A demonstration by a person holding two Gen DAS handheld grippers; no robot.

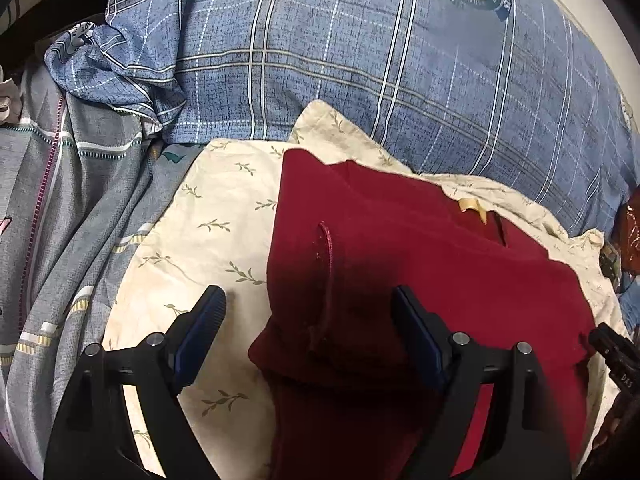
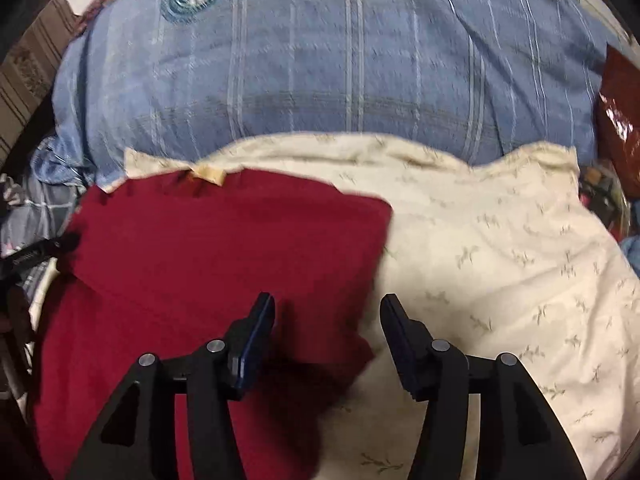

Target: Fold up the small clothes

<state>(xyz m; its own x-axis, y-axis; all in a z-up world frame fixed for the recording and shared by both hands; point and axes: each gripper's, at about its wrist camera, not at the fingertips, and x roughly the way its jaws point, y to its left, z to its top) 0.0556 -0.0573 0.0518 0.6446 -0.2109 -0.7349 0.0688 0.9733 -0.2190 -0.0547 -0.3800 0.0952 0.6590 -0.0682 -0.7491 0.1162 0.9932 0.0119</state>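
A dark red garment (image 1: 400,248) lies partly folded on a cream leaf-print cloth (image 1: 208,216), its cream neck label (image 1: 472,206) at the far side. My left gripper (image 1: 308,296) is open just above the garment's left folded edge, and the pads do not press on the fabric. In the right wrist view the red garment (image 2: 208,248) fills the left half. My right gripper (image 2: 328,300) is open over its right edge, one finger above red fabric and the other above the cream cloth (image 2: 500,260). A part of the other gripper shows at each view's edge.
A blue plaid pillow (image 1: 360,60) rises behind the cream cloth. Grey striped bedding (image 1: 60,220) lies crumpled at the left. A shiny red packet (image 2: 620,120) sits at the far right, with some clutter below it.
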